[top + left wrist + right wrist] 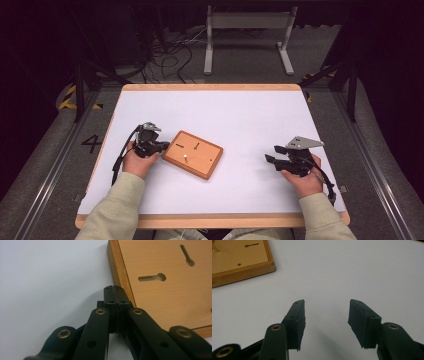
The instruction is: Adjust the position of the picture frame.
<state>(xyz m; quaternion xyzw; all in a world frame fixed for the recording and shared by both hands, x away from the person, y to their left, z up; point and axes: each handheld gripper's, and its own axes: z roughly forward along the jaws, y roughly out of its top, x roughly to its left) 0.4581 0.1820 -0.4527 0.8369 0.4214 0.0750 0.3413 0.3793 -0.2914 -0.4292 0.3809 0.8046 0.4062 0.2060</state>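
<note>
The wooden board lies flat on the white table, left of centre and turned at an angle to the table edges. Its top face carries two keyhole-shaped slots, several small holes, and one short pale peg standing upright near the board's near-left area. My left gripper sits just beside the board's left edge; in the left gripper view its jaws are pressed together with no gap and nothing between them, and their tips reach the side of the board at table level, so close that I cannot tell whether they touch it. My left hand grips the tool body, with the cable trailing back toward the table's near-left side. My right gripper rests well apart from the board, on the right half of the table, pointing left toward it. Its jaws stand wide apart and hold nothing; bare white table surface lies between them in the right gripper view, with the board's corner at upper left. My right hand holds that tool low over the table.
</note>
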